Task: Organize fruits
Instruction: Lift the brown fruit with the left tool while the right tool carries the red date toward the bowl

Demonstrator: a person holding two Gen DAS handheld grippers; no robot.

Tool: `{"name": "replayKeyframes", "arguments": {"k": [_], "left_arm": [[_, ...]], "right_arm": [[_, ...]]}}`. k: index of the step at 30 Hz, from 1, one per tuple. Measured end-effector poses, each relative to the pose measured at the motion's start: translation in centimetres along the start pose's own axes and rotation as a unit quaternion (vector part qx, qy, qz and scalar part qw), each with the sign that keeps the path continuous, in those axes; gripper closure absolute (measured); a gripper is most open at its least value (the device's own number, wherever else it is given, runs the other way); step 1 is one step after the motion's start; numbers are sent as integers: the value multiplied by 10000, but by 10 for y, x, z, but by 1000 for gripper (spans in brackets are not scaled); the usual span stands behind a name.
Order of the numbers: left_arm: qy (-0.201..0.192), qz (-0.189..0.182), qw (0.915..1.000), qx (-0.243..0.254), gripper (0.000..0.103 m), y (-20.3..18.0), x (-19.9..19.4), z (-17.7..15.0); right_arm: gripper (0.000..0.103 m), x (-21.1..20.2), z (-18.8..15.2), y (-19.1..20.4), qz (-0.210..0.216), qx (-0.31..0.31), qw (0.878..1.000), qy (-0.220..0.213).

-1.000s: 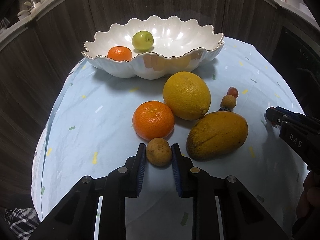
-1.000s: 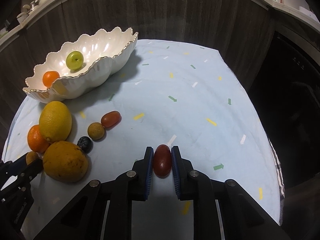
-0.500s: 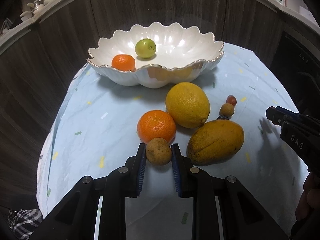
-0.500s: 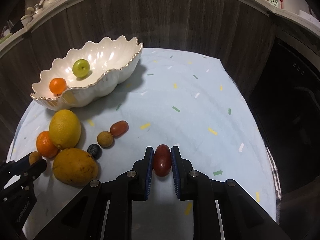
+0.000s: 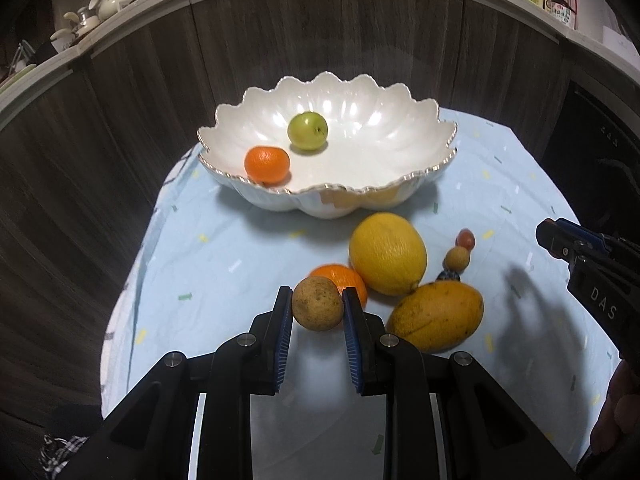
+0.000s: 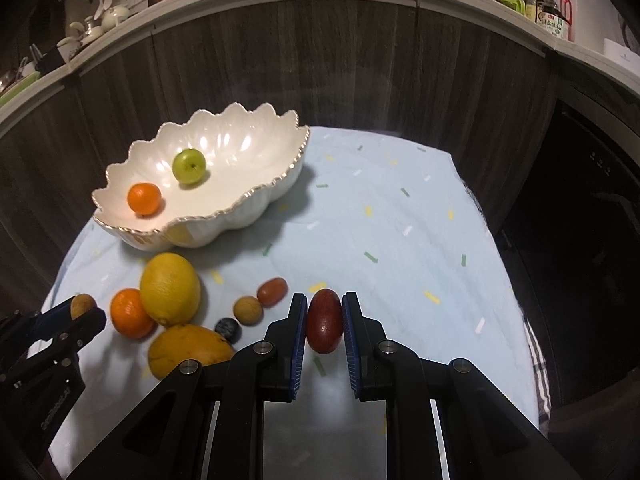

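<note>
Both grippers held fruit above the cloth
The left gripper [image 5: 317, 309] clamped a brown round fruit [image 5: 317, 303]; the right gripper [image 6: 324, 321] pinched a dark red oval fruit [image 6: 324, 321].

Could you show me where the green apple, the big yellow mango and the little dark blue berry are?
green apple [image 5: 307, 131]: left wrist view, middle of its skin, inside the bowl.
mango [image 5: 436, 316]: left wrist view, centre of its side, on the cloth.
blue berry [image 6: 227, 328]: right wrist view, top of its rounded surface, beside the mango.
</note>
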State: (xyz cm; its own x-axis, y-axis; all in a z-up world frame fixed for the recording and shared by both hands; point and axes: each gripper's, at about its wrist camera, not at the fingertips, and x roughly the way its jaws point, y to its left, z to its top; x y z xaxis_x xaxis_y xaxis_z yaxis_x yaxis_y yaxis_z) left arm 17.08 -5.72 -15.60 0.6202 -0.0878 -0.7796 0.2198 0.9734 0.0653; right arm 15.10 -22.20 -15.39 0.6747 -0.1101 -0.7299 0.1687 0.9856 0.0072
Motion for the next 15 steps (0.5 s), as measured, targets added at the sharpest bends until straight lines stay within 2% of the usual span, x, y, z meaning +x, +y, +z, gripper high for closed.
{"name": "replayKeyframes", "arguments": {"k": [15], "left_arm": [[-353,-28,9994,39,78,11,-9,40]], "right_arm": [[84,-11,44,15,193,-118,9987,-468]]}}
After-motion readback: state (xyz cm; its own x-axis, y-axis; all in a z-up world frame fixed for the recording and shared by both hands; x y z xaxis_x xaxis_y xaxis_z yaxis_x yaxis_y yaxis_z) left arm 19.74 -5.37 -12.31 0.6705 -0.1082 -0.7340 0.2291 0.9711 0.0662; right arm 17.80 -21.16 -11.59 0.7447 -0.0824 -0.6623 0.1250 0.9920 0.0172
